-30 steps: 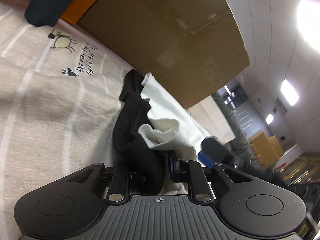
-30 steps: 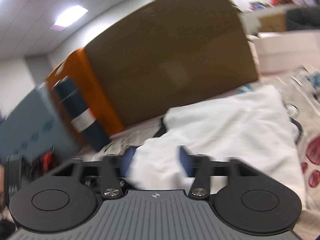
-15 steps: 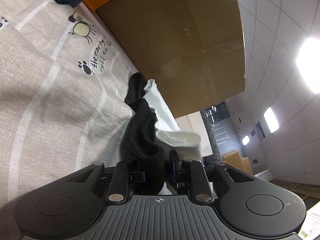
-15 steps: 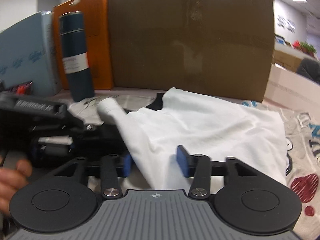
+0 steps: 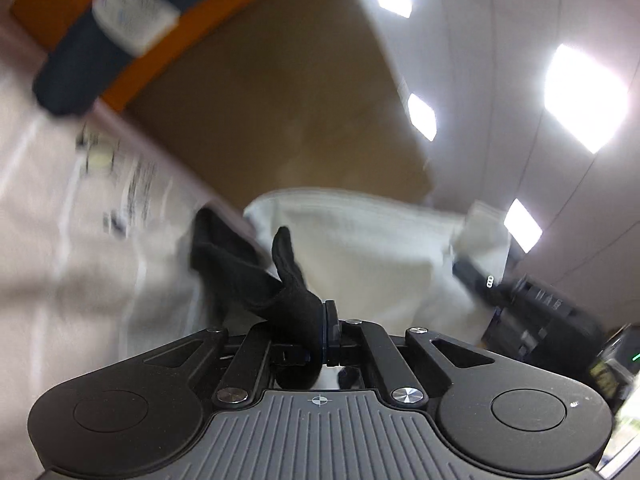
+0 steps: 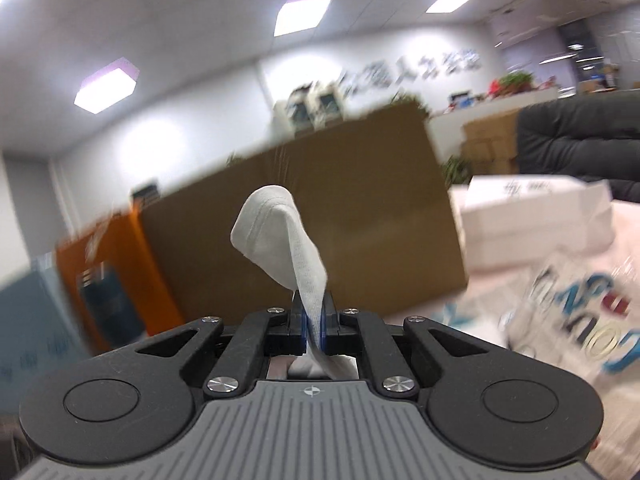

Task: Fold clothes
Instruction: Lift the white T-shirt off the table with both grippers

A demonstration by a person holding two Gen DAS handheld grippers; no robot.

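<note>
A white garment (image 5: 360,248) with a black sleeve or trim (image 5: 256,276) hangs lifted above the printed tablecloth (image 5: 60,240). My left gripper (image 5: 320,328) is shut on the black part of the garment. My right gripper (image 6: 314,320) is shut on a white corner (image 6: 280,240) of the garment, which sticks up past the jaws. In the left wrist view the right gripper (image 5: 532,300) holds the far white corner, so the cloth stretches between both. Both views are motion-blurred.
A large brown cardboard box (image 6: 320,216) stands behind the cloth, with an orange box (image 6: 116,272) and a dark blue bottle (image 5: 104,36) to its left. A white box (image 6: 532,220) sits at the right. The tablecloth print (image 6: 580,312) shows at the lower right.
The right gripper has shut on the white corner and lifted it. Both grippers have risen, and the garment has come up off the table and spread between them.
</note>
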